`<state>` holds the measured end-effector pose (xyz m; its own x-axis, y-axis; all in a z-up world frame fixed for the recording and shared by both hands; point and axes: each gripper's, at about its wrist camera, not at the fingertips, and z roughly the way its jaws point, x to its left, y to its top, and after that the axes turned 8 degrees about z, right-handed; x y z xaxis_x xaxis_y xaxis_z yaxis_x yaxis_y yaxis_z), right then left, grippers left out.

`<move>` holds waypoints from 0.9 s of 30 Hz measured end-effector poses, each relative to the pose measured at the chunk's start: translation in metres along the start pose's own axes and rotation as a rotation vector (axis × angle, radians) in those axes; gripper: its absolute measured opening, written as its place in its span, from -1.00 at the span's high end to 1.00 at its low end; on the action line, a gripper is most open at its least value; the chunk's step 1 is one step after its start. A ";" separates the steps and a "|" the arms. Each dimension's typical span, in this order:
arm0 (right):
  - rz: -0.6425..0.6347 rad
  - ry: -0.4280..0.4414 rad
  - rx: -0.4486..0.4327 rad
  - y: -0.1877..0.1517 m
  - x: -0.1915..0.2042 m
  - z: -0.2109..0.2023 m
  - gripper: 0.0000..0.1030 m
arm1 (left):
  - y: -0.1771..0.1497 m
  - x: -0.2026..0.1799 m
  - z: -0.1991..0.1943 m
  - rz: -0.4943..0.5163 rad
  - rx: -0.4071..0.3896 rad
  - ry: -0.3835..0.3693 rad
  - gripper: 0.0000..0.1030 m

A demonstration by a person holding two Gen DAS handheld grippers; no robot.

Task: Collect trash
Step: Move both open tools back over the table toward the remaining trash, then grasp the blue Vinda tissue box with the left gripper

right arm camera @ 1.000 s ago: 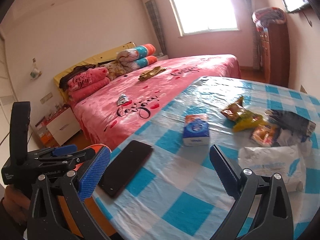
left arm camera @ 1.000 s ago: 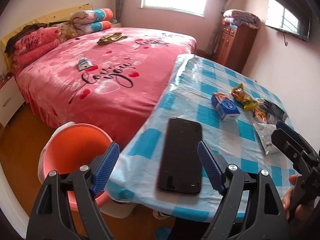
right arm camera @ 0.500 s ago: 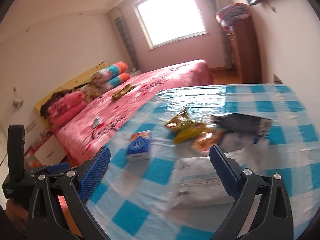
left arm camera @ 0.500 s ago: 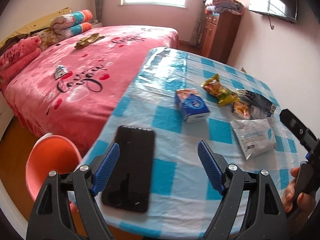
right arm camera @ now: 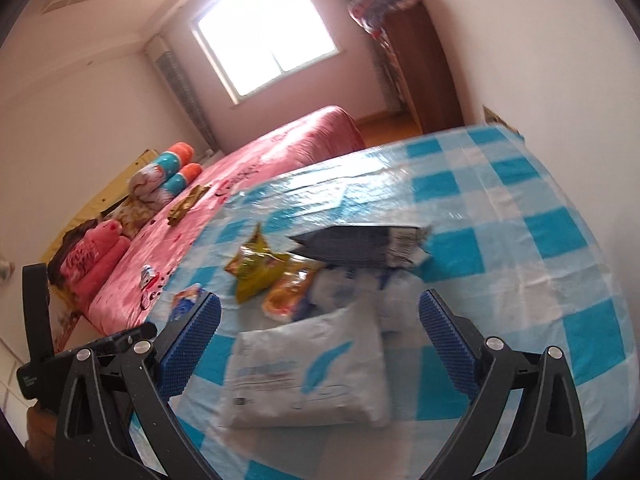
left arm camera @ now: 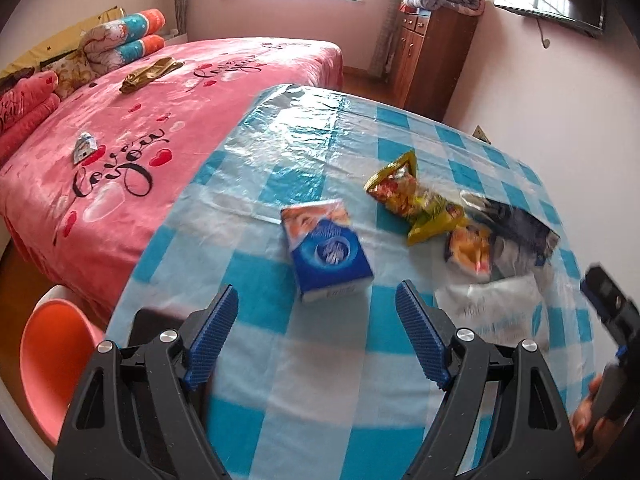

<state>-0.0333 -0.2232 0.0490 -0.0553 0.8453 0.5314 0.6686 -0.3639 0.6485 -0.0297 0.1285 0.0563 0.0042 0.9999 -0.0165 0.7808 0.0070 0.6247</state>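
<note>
While both grippers' fingers gape, wrappers (right arm camera: pixel 260 272) litter the checked table (left arm camera: pixel 320 360) beside the bed (left arm camera: pixel 160 120).

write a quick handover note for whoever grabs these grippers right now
Left gripper: open, empty, pointed at the blue tissue pack.
Right gripper: open, empty, white plastic bag lying between its fingers, not gripped.
Trash on the checked table: yellow snack wrapper, orange wrapper, dark foil bag, white bag.
Orange bin sits on the floor at the table's left edge.
Done: nothing seen collected.
Left: bin every wrapper, probably white bag first.
</note>
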 end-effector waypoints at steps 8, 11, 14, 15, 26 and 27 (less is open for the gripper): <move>0.039 -0.018 0.067 0.004 -0.022 0.014 -0.90 | 0.022 -0.006 0.045 -0.033 0.058 0.028 -0.58; 0.048 -0.029 0.085 0.005 -0.029 0.018 -0.90 | 0.026 -0.009 0.057 -0.027 0.074 0.061 -0.58; 0.059 -0.033 0.102 0.005 -0.035 0.022 -0.90 | 0.028 -0.008 0.063 -0.030 0.076 0.075 -0.58; 0.061 -0.033 0.108 0.004 -0.036 0.023 -0.90 | 0.028 -0.008 0.065 -0.030 0.078 0.081 -0.58; 0.047 0.029 0.175 -0.001 -0.033 0.034 -0.90 | 0.027 -0.014 0.075 -0.004 0.074 0.114 -0.23; 0.048 0.045 0.189 -0.002 -0.033 0.036 -0.90 | 0.027 -0.015 0.074 -0.001 0.072 0.117 -0.14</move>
<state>-0.0063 -0.2362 0.0104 -0.0508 0.8089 0.5858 0.7985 -0.3194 0.5103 0.0376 0.1124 0.0156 -0.0664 0.9949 0.0765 0.8233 0.0113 0.5674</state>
